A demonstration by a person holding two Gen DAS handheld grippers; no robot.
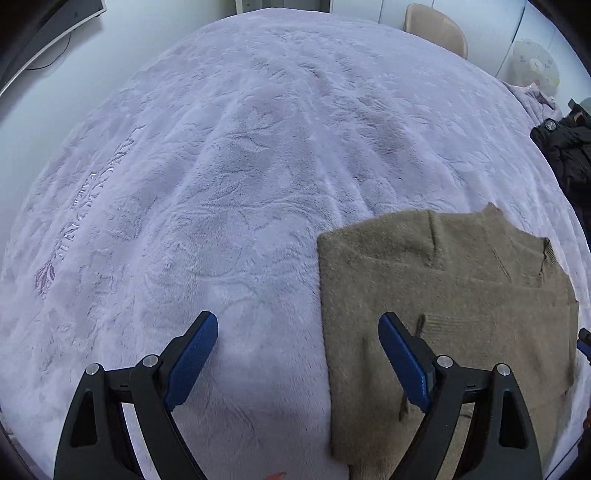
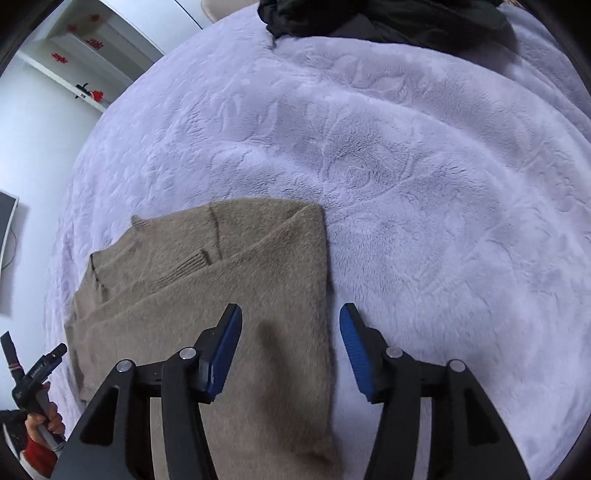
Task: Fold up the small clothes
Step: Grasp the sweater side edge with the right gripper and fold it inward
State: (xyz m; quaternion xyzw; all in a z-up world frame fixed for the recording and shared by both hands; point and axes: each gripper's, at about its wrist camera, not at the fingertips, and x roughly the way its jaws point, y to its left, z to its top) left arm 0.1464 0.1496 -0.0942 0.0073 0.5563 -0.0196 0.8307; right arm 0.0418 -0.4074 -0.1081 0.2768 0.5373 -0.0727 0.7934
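A tan knit sweater (image 1: 443, 295) lies folded into a long block on the pale lilac fleece blanket (image 1: 240, 166). My left gripper (image 1: 297, 319) hangs wide open over the sweater's left edge, one blue pad above the blanket and the other above the knit, holding nothing. In the right wrist view the same sweater (image 2: 229, 266) shows its folded sleeves and its right edge. My right gripper (image 2: 291, 312) is open astride that right edge, its pads not pressing the cloth. The blanket (image 2: 424, 166) spreads beyond.
A black jacket (image 2: 388, 18) lies at the far side of the bed, also seen as a dark heap (image 1: 569, 155) at the right. A beige chair (image 1: 436, 26) stands behind the bed. A hand (image 2: 44, 421) holds the other gripper's handle at lower left.
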